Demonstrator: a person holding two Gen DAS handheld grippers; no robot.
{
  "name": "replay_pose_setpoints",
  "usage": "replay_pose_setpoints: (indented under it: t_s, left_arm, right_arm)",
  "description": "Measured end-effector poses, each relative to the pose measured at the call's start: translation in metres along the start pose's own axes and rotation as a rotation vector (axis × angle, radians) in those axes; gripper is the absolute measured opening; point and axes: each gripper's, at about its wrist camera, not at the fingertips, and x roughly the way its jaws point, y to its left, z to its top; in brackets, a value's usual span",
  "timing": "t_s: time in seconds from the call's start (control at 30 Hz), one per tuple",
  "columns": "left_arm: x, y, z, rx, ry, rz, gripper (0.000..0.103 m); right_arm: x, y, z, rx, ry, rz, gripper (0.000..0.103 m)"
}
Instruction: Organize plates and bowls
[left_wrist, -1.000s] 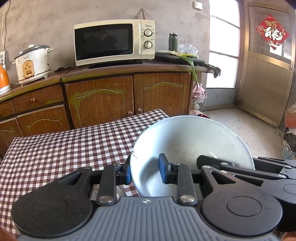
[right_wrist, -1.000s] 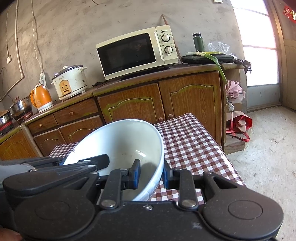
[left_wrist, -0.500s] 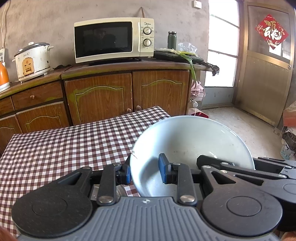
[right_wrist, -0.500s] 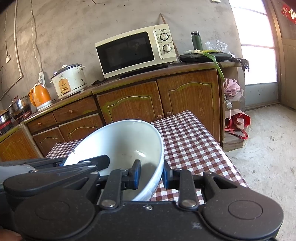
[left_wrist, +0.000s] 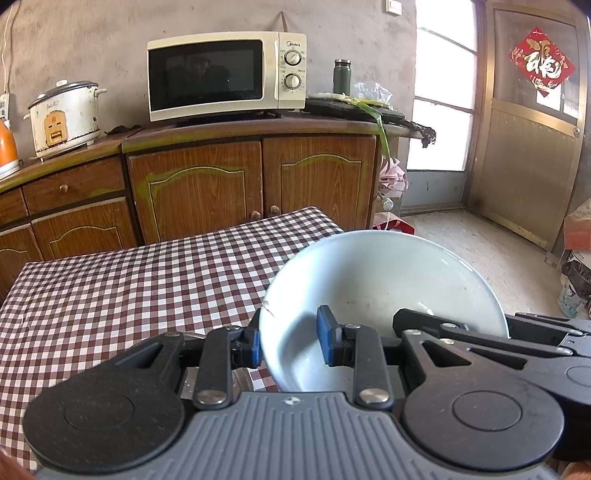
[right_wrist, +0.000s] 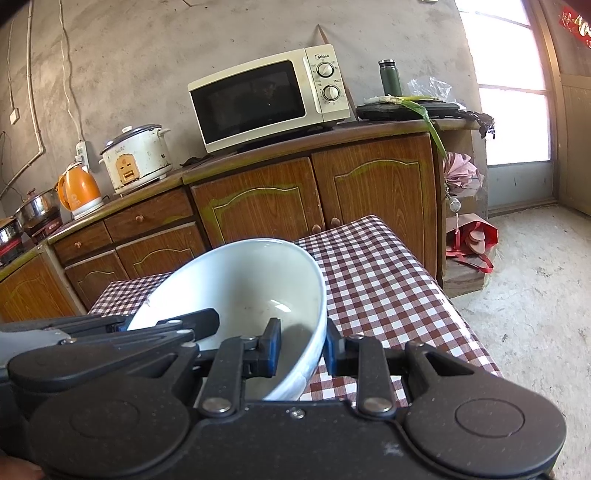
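Observation:
A large white bowl (left_wrist: 380, 284) hangs above the checked tablecloth (left_wrist: 129, 284), gripped on both sides of its rim. My left gripper (left_wrist: 290, 341) is shut on the bowl's left rim, one blue pad outside the wall and one inside. In the right wrist view the same white bowl (right_wrist: 243, 284) fills the lower middle, and my right gripper (right_wrist: 302, 347) is shut on its right rim in the same way. Each view shows the other gripper's black arms across the bowl. A shiny object under the left gripper is mostly hidden.
Behind the table (right_wrist: 388, 273) runs a wooden cabinet (left_wrist: 229, 177) with a microwave (left_wrist: 225, 74), a rice cooker (left_wrist: 64, 114), an orange kettle (right_wrist: 77, 188) and a green flask (left_wrist: 341, 75). Pots (right_wrist: 33, 212) stand far left. Bare floor and a door (left_wrist: 532, 155) lie to the right.
The cabinet and microwave sit slightly higher and closer in both views, so the bowl and both grippers have shifted a little together. Both grips on the rim stay the same.

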Motion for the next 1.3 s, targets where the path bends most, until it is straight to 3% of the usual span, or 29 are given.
replay_pose_setpoints:
  t_s: [1.3]
  left_arm:
    - [-0.012,-0.020,-0.020,0.002,0.019,-0.025,0.029]
  right_arm:
    - [-0.023,-0.012,-0.022,0.019,0.007,-0.033,0.032]
